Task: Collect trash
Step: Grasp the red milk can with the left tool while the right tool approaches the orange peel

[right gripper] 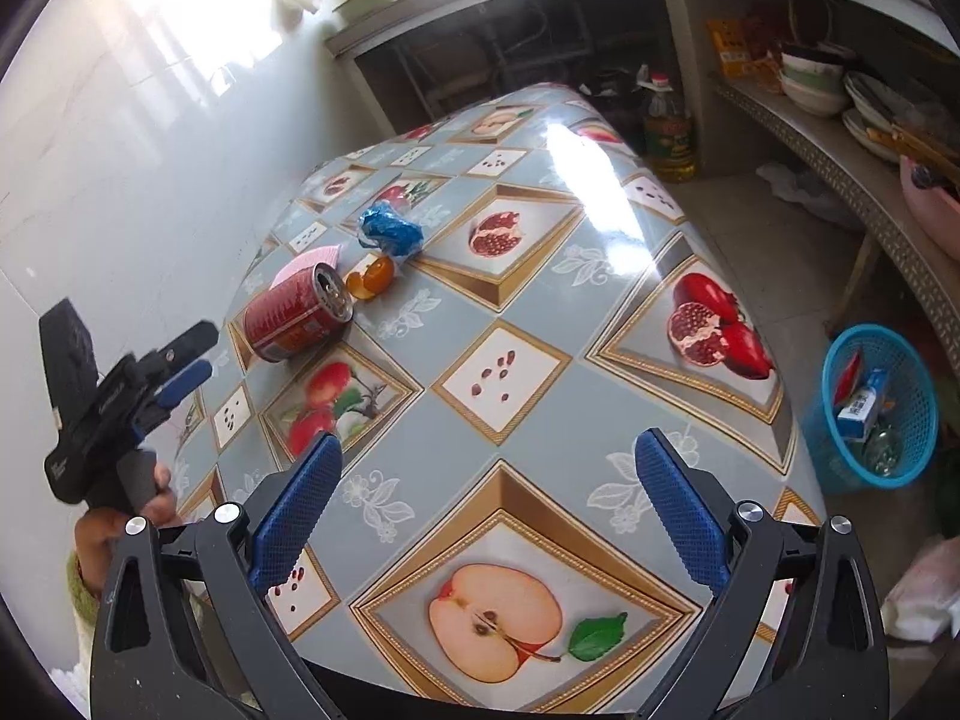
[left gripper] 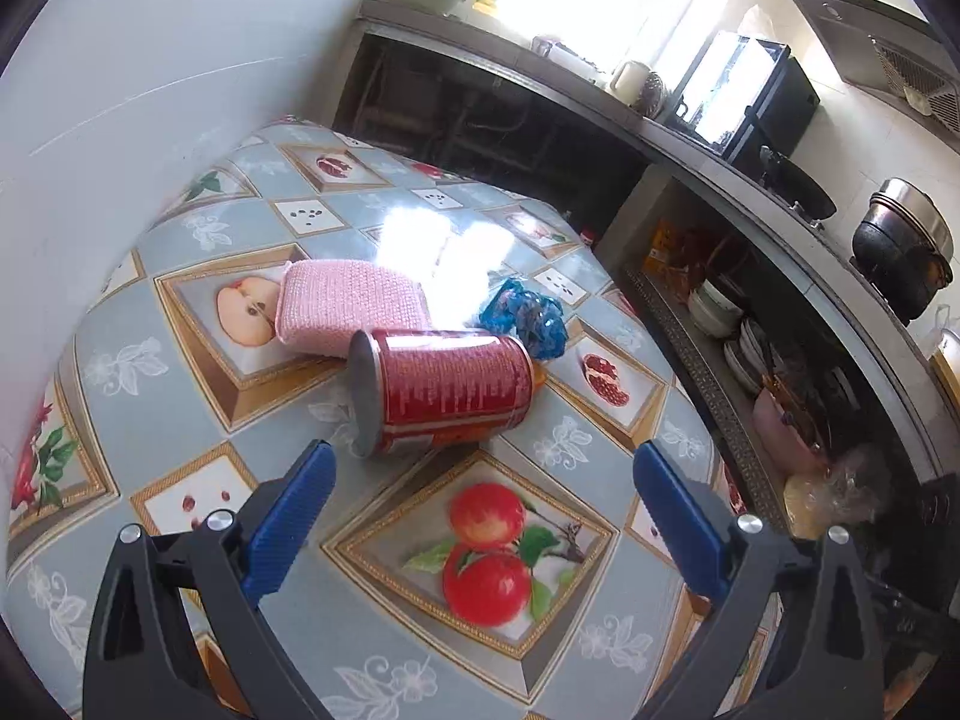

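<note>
- The left gripper [left gripper: 480,474] hovers low over the bench [left gripper: 150,312], jaws wide apart and empty, aimed at the clutter at its 12 o'clock.
- A pink sponge [left gripper: 348,306] lies at about 11 o'clock from that gripper, touching the can behind its base end.
- The red can [left gripper: 444,390] lies on its side just ahead of the open jaws, base toward the left finger, not yet between the fingers.
- A piece of orange peel [right gripper: 372,279] sits just beside the can's open top, and a crumpled blue wrapper [left gripper: 528,315] lies at 1 o'clock, near the can.
- The right gripper [right gripper: 486,480] waits over bare bench, jaws also apart and holding nothing, well apart from the trash.
- A blue basket [right gripper: 900,360] stands on the floor at 3 o'clock of the right view, already holding some rubbish.
- The step in hand looks like the approach to the can. Next, the left gripper should ease forward until the can's body sits between the fingers, close across its width, then carry it to the basket. A round can may roll if nudged.
</note>
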{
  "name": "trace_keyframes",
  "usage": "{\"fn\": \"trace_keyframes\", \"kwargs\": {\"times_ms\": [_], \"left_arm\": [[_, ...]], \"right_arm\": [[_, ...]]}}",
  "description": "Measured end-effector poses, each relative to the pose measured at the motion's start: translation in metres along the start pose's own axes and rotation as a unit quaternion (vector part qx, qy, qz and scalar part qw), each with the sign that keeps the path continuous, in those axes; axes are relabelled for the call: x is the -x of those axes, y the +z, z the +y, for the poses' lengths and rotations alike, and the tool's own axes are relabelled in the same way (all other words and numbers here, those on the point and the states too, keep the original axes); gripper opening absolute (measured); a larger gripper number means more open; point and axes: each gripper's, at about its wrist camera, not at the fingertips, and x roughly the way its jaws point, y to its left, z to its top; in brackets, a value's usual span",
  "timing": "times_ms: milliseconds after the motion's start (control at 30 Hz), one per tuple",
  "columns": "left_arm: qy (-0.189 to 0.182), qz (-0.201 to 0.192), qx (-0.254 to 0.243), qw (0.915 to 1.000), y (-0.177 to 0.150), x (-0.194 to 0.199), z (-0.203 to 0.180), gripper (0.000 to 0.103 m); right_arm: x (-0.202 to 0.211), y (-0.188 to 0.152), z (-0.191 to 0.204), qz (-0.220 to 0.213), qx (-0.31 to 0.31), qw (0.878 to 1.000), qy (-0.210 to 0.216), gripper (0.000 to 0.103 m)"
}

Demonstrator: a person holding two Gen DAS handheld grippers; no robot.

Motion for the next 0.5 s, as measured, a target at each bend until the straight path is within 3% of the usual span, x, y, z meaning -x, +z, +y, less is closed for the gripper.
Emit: {"fn": "trace_keyframes", "kwargs": {"times_ms": [167, 333, 500], "left_arm": [[-0.004, -0.006, -0.041, 0.9991, 0.044, -0.023, 0.003, 0.097], [-0.029, 0.059, -0.07, 0.9954, 0.077, -0.068, 0.003, 0.097], [-0.022, 0.125, -0.123, 0.9842, 0.07, -0.098, -0.005, 0.092]], "right_arm": [[-0.005, 0.001, 0.003, 0.009, 0.009, 1.0, -0.009, 0.094], [-0.012, 0.0, 0.002, 0.021, 0.0, 1.0, -0.002, 0.094], [-0.013, 0.0, 0.004, 0.025, 0.004, 1.0, -0.002, 0.094]]}}
